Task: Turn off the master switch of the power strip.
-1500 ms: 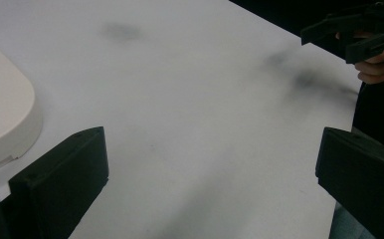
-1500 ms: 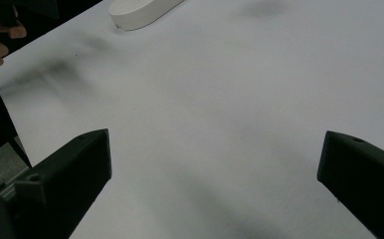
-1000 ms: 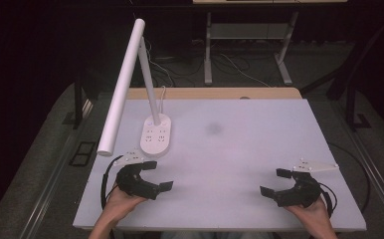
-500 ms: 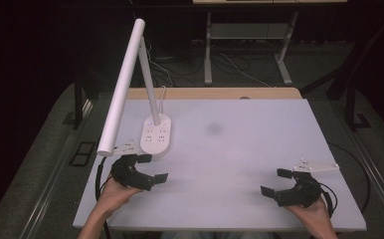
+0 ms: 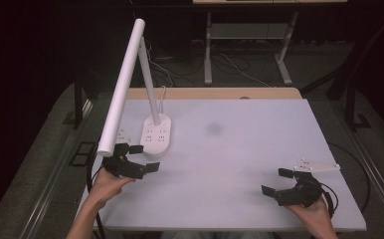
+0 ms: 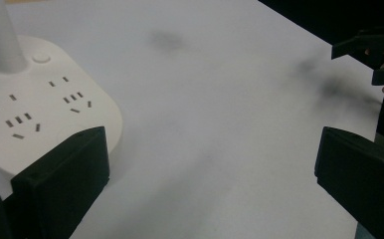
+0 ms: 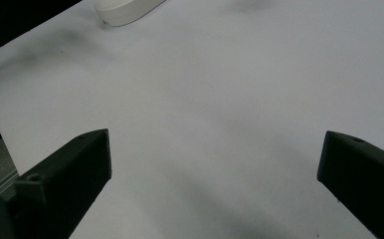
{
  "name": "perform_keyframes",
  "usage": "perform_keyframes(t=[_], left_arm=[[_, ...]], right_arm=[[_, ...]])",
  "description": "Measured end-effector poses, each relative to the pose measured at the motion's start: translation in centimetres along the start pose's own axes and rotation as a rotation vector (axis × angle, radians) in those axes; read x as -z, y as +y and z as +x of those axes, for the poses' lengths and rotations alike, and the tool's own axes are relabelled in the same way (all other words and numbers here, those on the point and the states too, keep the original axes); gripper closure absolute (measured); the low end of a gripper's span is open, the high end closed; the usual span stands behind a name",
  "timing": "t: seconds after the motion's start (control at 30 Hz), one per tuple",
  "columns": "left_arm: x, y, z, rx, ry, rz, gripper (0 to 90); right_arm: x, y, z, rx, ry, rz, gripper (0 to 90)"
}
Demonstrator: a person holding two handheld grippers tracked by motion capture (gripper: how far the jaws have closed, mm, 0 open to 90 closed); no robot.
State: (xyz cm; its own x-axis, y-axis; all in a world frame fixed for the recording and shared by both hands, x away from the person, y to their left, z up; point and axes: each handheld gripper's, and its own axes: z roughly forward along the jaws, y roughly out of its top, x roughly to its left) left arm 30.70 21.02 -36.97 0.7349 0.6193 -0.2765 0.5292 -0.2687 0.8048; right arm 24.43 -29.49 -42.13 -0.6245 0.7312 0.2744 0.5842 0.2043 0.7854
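Bench point(image 5: 240, 149) has a plain white matte top w/ one faint grey smudge point(image 5: 214, 128) near mid, a strip of bare wood along its far edge; room around is dark, grey floor w/ loose cables and the legs of another table behind. Count: 1 desk lamp point(image 5: 123, 84), white, w/ a long tube head slanting down over the left gripper point(image 5: 144, 158) and a thin stem rising from its base; 1 base point(image 5: 156, 134), oval, doubling as a power strip w/ sockets on top; 2 grippers, each in a hand. Left gripper sits just short of the base's near end, jaws wide apart, nothing between them; in the left gripper view the base point(image 6: 41, 104) lies right ahead of its left jaw, close but whether touching can't be told. Right gripper point(image 5: 278, 181) is well apart from lamp, far off to the left gripper's right, near bench's front edge, jaws spread wide too, holding nothing, bare bench ahead of it.
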Motion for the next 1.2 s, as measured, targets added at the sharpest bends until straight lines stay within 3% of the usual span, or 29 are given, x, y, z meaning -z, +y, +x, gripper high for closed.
perform_keyframes(t=[0.83, 1.2], left_arm=[[0.4, 2.8, 2.9, -0.011, 0.043, 0.039, 0.3], [-0.1, 3.6, 4.6, 0.027, 0.054, 0.031, 1.1]], right_arm=[[0.1, -0.2, 0.0, -0.005, -0.002, -0.003, 0.0], [0.3, -0.2, -0.1, -0.004, -0.007, -0.012, 0.0]])
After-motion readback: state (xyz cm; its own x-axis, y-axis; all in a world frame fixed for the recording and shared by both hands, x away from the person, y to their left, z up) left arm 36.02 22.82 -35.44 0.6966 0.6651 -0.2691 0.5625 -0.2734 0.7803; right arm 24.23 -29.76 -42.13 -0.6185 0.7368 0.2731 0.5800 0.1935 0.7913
